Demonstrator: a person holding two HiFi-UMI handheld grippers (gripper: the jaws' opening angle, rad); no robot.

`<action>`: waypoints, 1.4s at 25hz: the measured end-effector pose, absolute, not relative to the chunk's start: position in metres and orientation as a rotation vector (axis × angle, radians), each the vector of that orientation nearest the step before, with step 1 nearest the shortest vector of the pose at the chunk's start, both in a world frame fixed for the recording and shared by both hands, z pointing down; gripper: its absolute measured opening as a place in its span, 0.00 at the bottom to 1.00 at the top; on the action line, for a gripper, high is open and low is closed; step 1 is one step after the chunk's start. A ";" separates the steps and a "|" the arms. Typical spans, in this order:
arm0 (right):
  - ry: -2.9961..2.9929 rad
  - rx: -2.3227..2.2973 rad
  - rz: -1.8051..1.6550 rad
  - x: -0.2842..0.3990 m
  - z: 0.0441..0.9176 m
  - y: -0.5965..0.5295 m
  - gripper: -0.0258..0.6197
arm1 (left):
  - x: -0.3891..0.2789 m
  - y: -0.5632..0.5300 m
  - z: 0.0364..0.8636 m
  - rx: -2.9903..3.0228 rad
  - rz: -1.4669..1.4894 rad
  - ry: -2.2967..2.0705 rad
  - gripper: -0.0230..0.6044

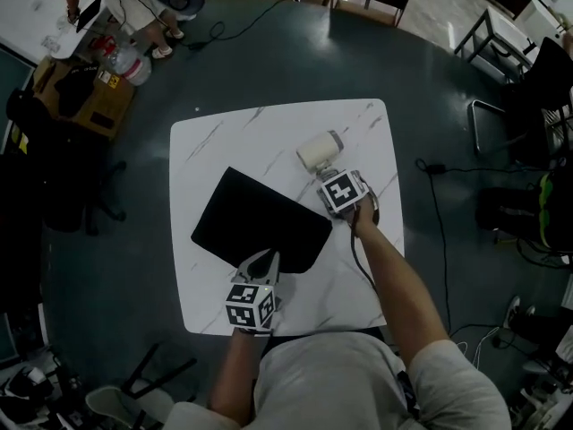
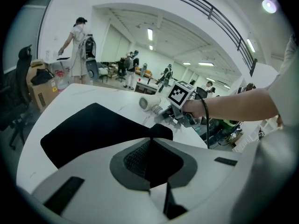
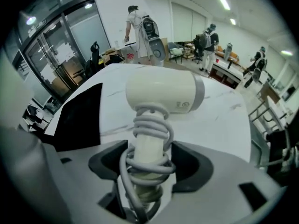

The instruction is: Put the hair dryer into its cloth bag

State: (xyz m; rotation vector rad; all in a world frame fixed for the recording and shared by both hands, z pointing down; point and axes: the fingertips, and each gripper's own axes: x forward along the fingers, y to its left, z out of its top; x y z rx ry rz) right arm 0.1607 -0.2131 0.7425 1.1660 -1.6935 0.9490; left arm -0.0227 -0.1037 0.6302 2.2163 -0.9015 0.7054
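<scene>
A cream hair dryer point(image 1: 320, 150) lies on the white marble table point(image 1: 269, 124), its grey cord wound round the handle. My right gripper point(image 1: 332, 175) is open, with the handle point(image 3: 148, 148) between its wide jaws; the pads stand beside the cord coils without pressing on them. The black cloth bag point(image 1: 260, 222) lies flat in the middle of the table. At its near edge my left gripper point(image 1: 260, 264) is shut on the black fabric. The left gripper view shows the bag point(image 2: 93, 129) stretching away beyond the closed jaws, and the right gripper point(image 2: 174, 118) with the dryer point(image 2: 149, 103) behind it.
The table's near edge is close to the person's body. On the dark floor around it are a cardboard box point(image 1: 85, 92) at the left, a metal-frame chair point(image 1: 501, 119) at the right and a black cable point(image 1: 439, 213). People stand at the back of the room.
</scene>
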 end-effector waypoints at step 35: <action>-1.741 1.581 1.229 0.162 0.688 0.015 0.41 | -0.026 -0.050 0.633 2.316 0.811 -0.681 0.07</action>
